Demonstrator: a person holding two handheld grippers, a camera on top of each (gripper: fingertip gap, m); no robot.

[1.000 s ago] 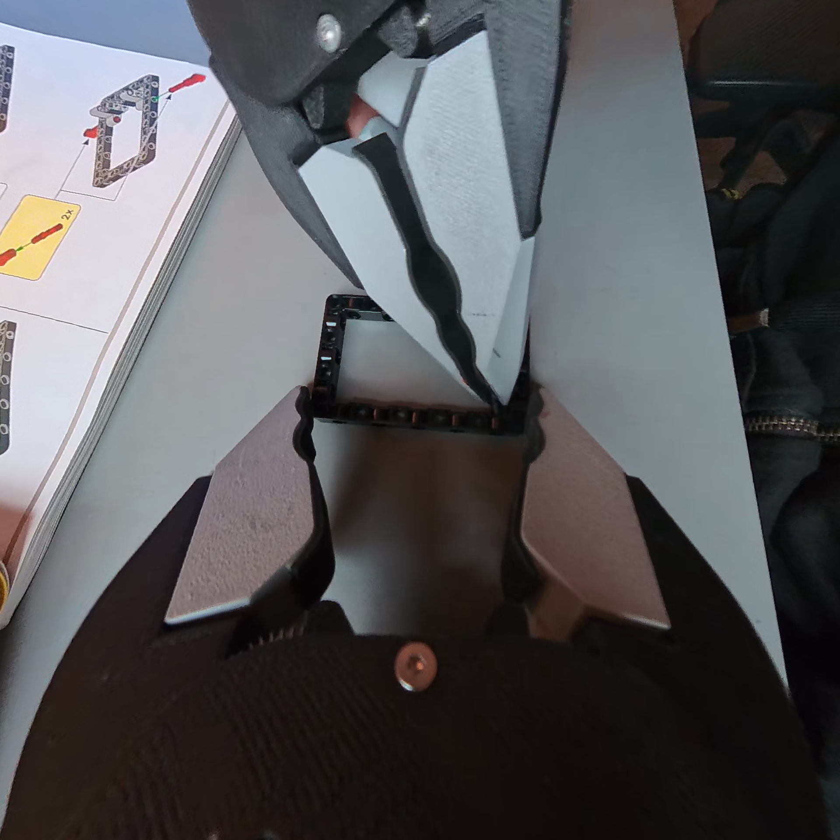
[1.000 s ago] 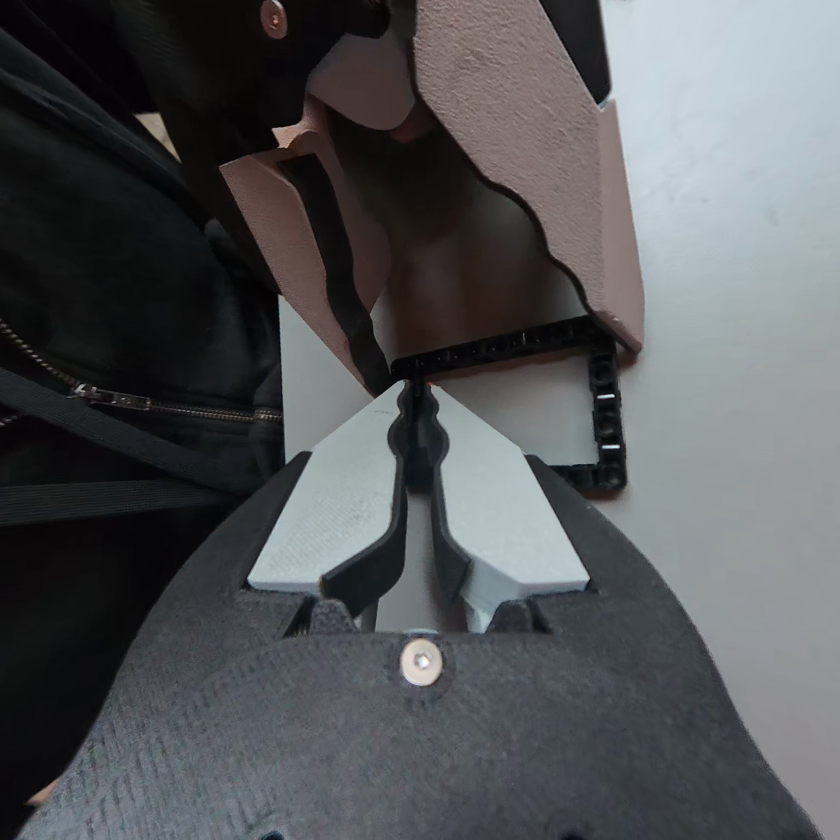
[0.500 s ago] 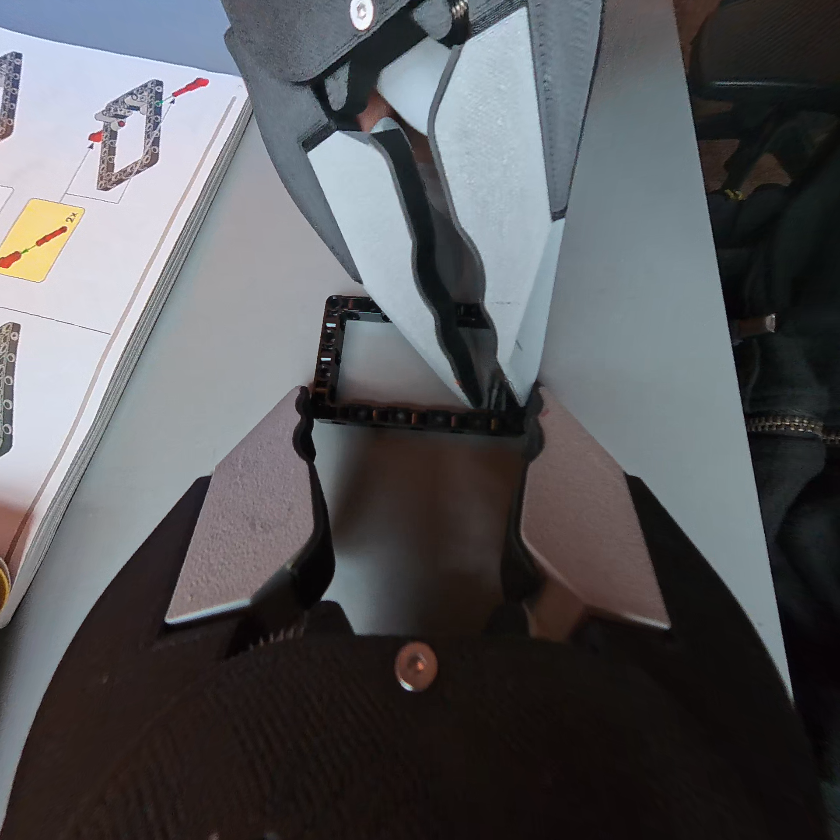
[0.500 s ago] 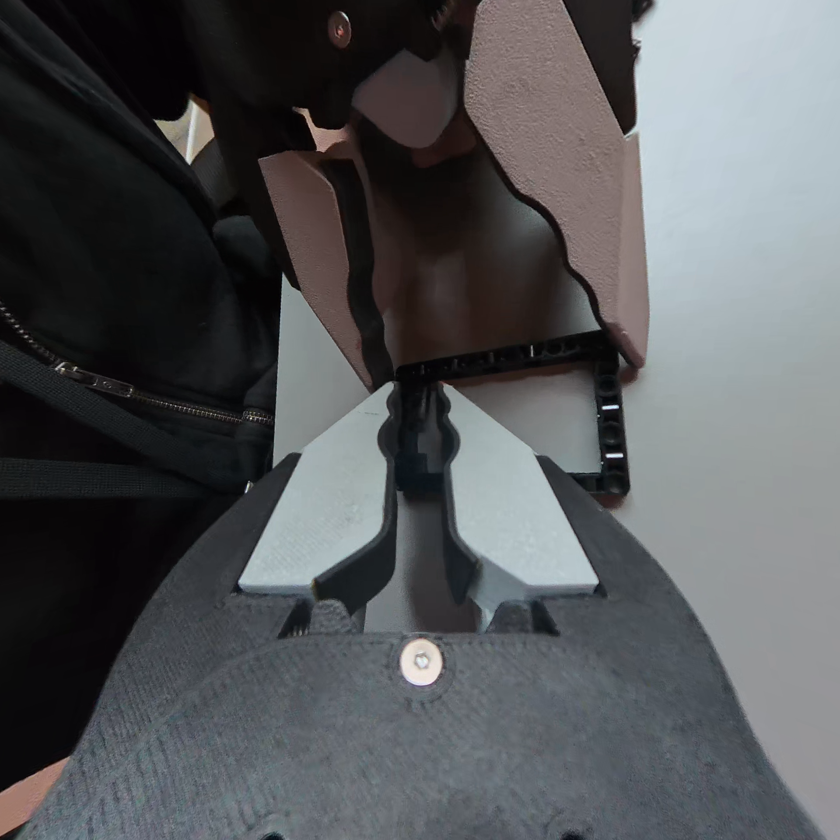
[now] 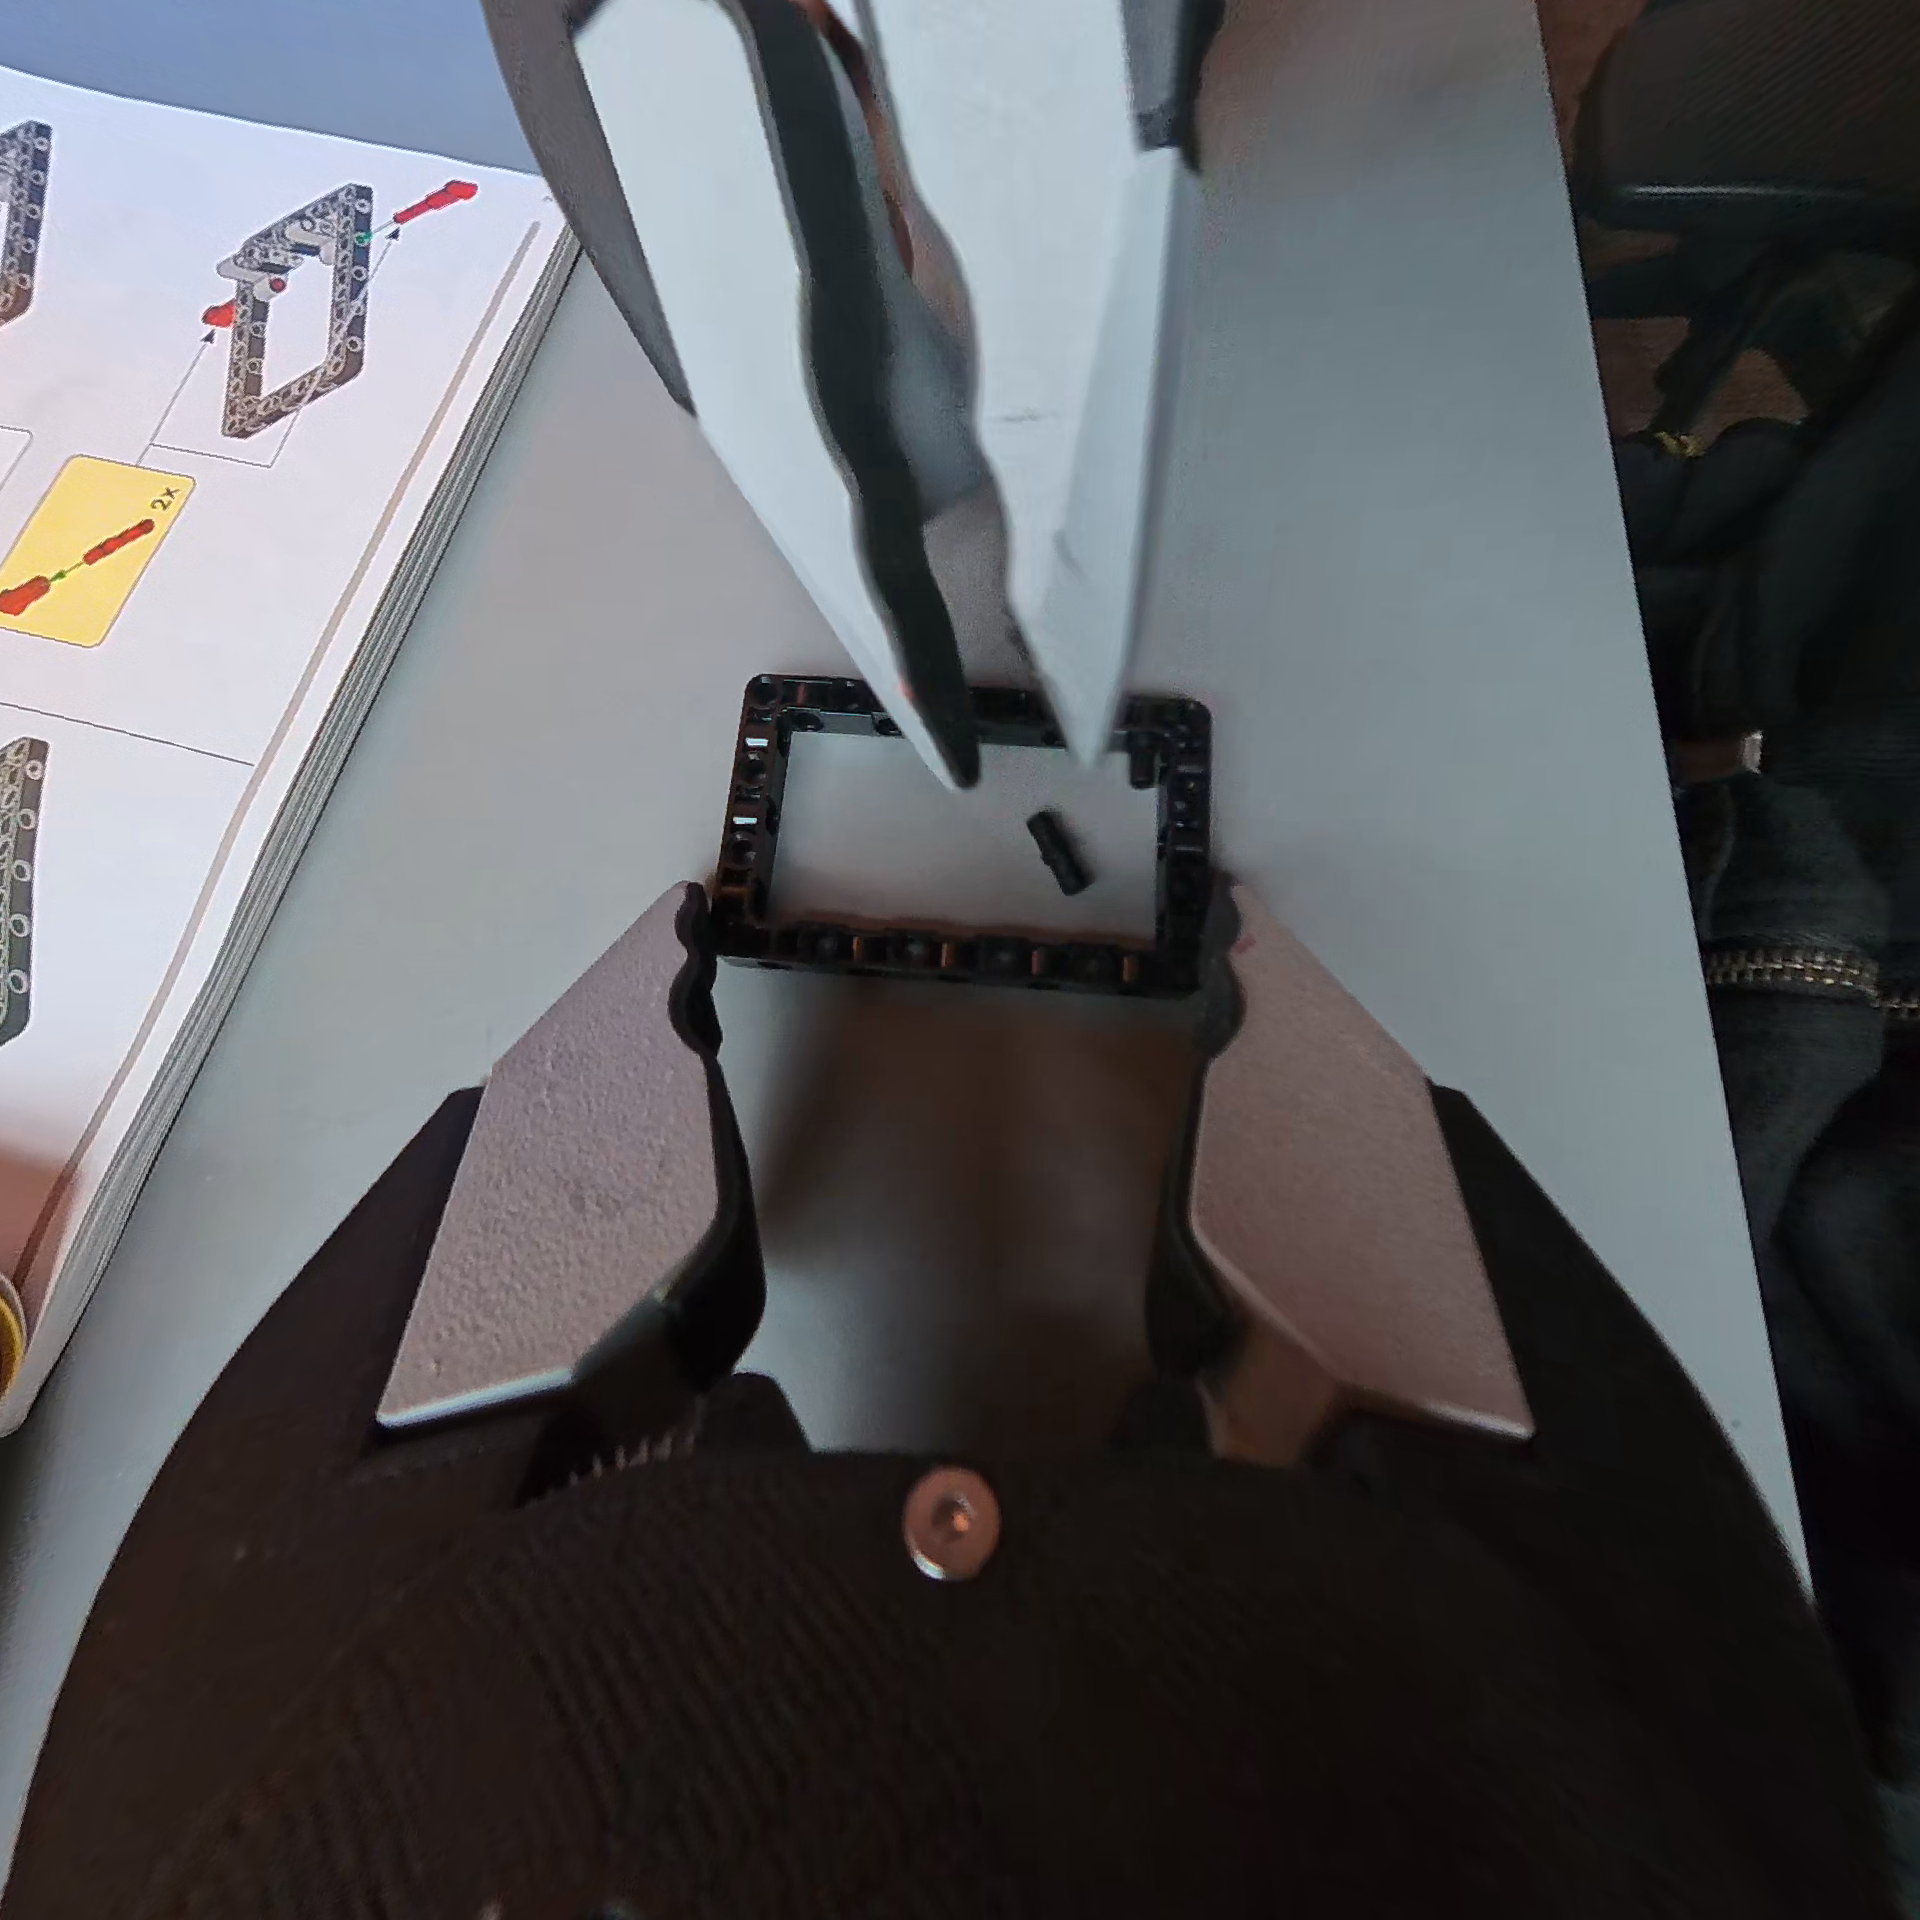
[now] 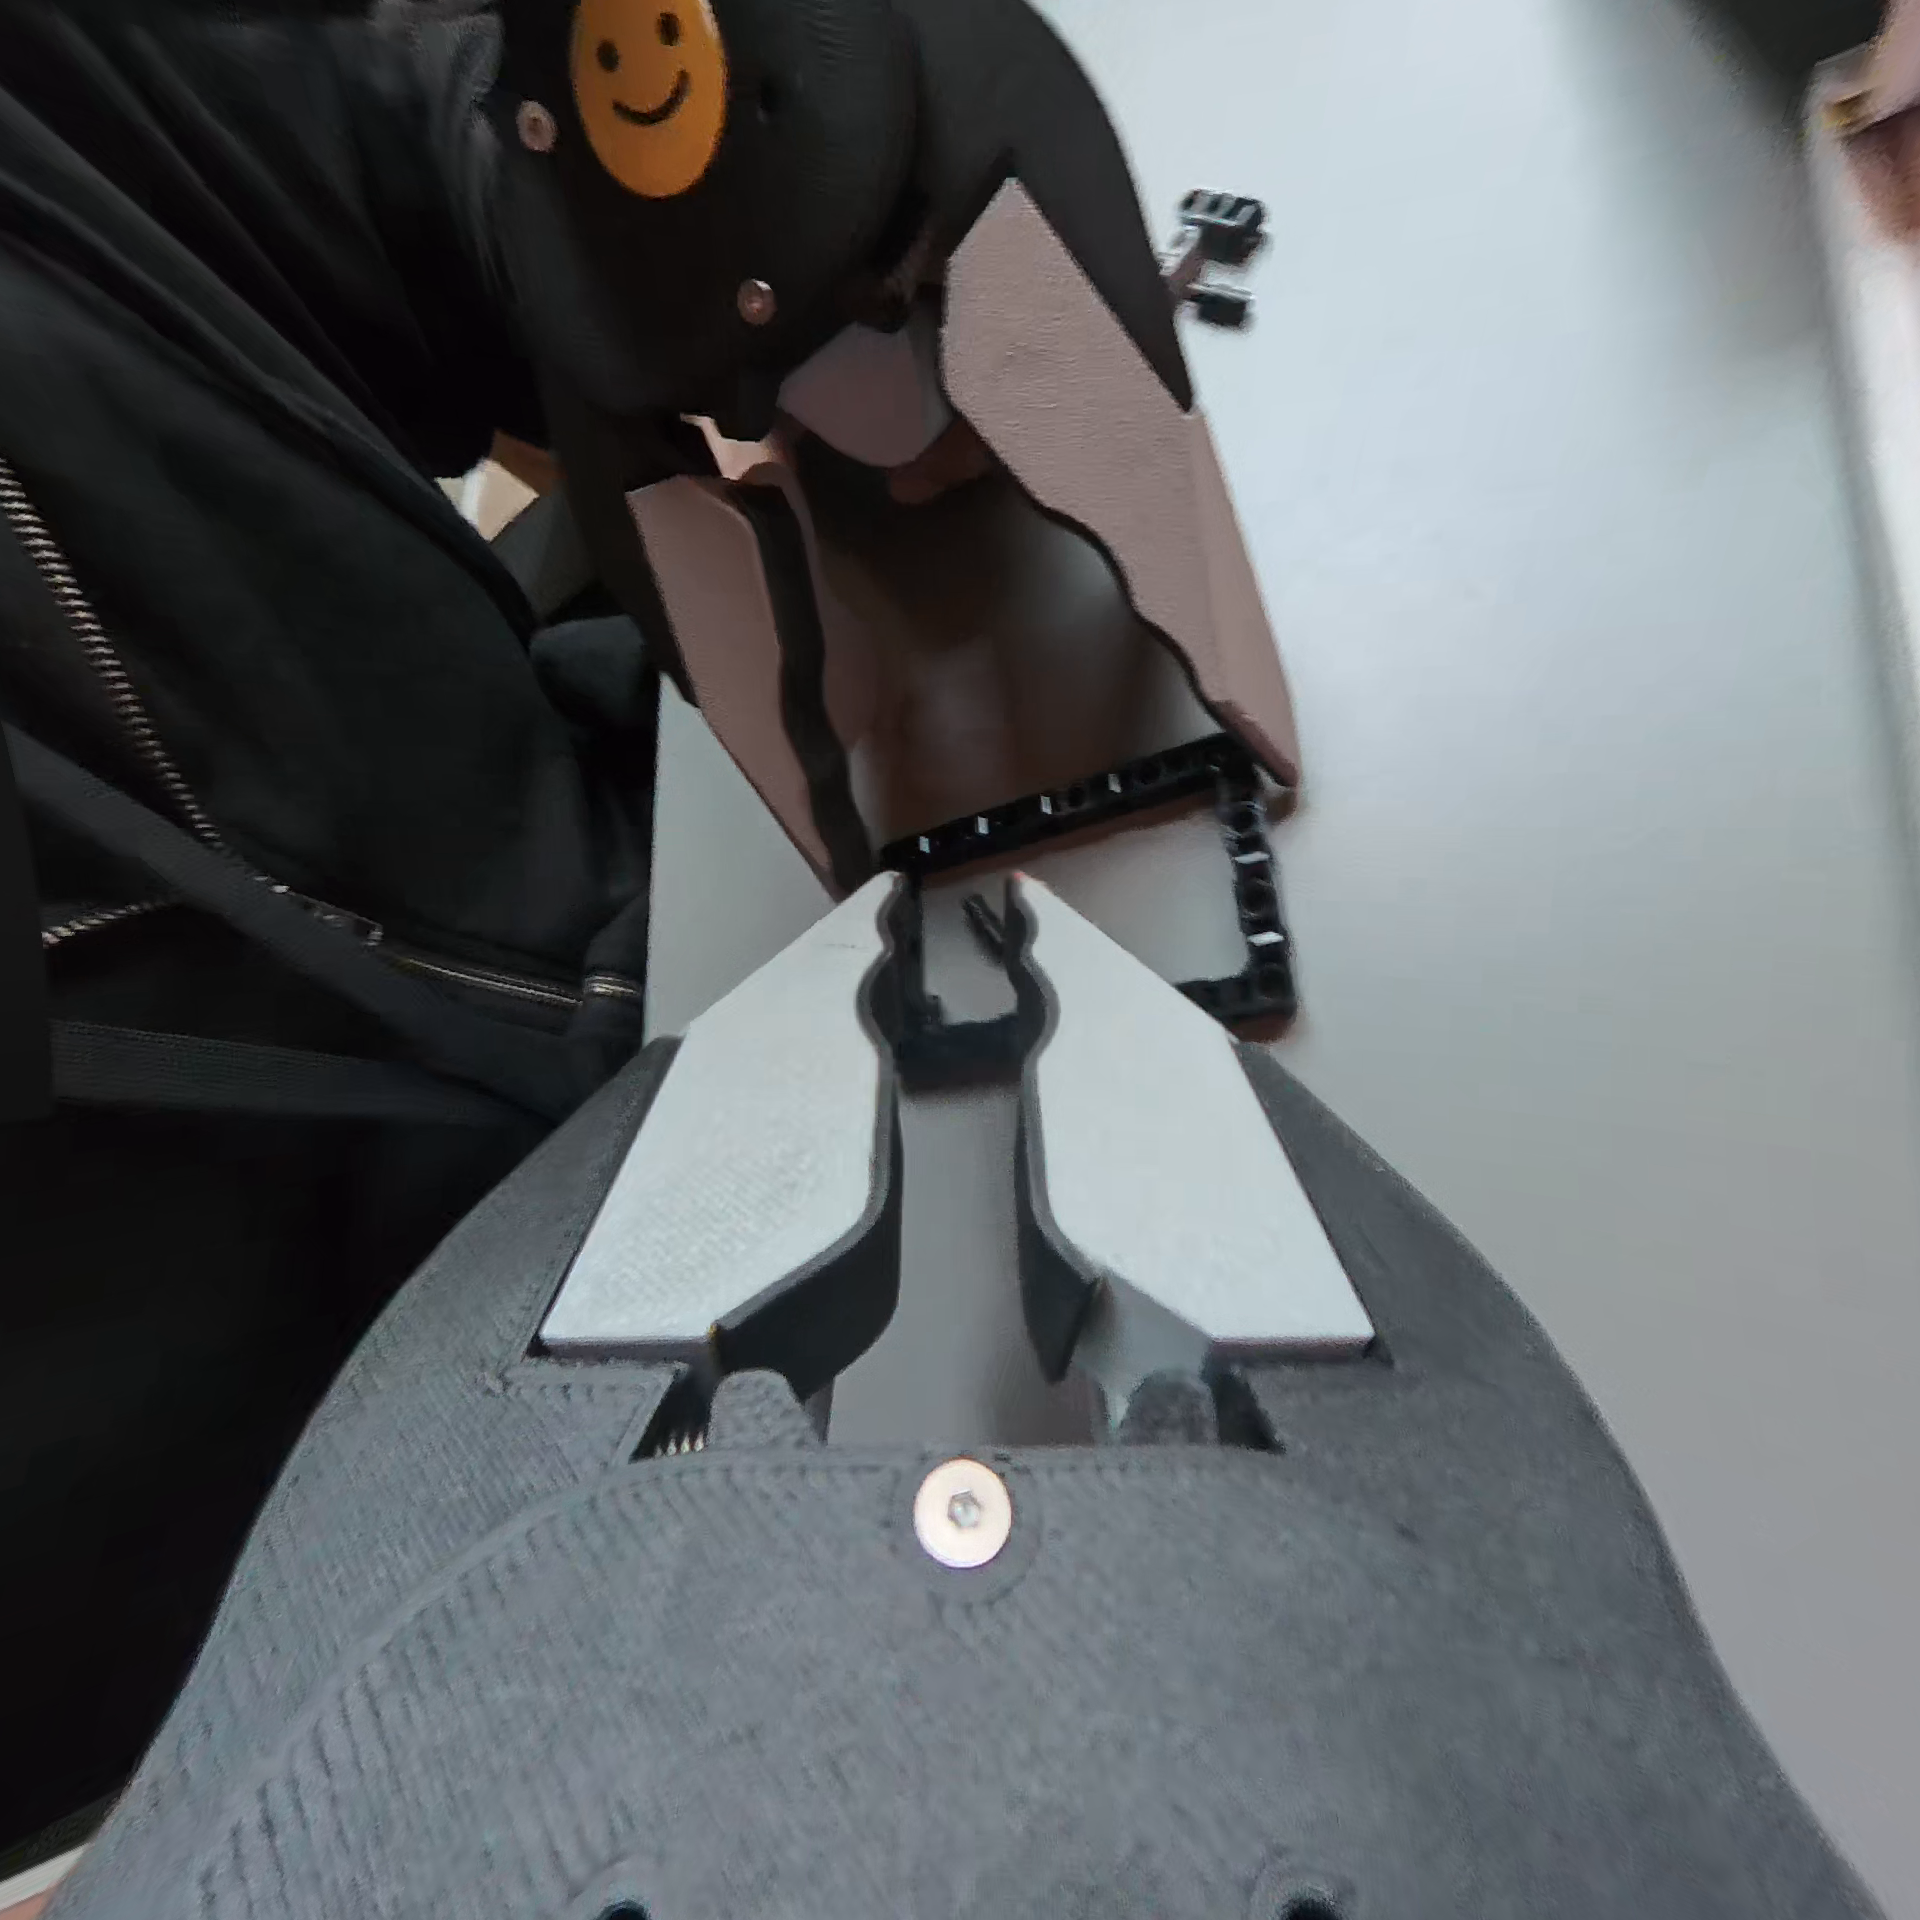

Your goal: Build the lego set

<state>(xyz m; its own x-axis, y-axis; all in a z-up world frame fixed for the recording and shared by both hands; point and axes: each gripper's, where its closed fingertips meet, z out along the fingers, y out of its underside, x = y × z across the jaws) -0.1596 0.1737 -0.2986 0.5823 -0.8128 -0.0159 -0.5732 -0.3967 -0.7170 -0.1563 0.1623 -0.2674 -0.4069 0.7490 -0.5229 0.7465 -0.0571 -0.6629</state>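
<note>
The black rectangular frame [image 5: 966, 831] lies flat on the grey table [image 5: 499, 831], near the table's edge beside the person's dark jacket [image 5: 1787, 623]. In the left wrist view the frame's long axis runs crosswise to the left gripper's fingers, its longer beams side to side and its shorter beams pointing away from the camera.

The left gripper [image 5: 956, 940] has its fingers spread wide and clamped on the frame: one fingertip [image 5: 694, 935] presses the outer face of one short side, the other presses the opposite short side, both at the corners of the near long beam.

The right gripper [image 5: 1023, 769] comes down from above the frame's far long beam, its fingers parted by a narrow gap with nothing between the tips. In the right wrist view its tips [image 6: 956, 894] hang over the frame's interior, and part of the frame [image 6: 1257, 904] shows past them.

A small black pin [image 5: 1060, 852] lies loose on the table inside the frame, nearer the jacket-side short beam, its long axis slanted against both beams, touching neither gripper.

An open instruction booklet [image 5: 208, 582] lies on the table beside the frame, on the side away from the jacket.

A small dark assembly [image 6: 1216, 255] rests on the table beyond the left gripper, blurred.
</note>
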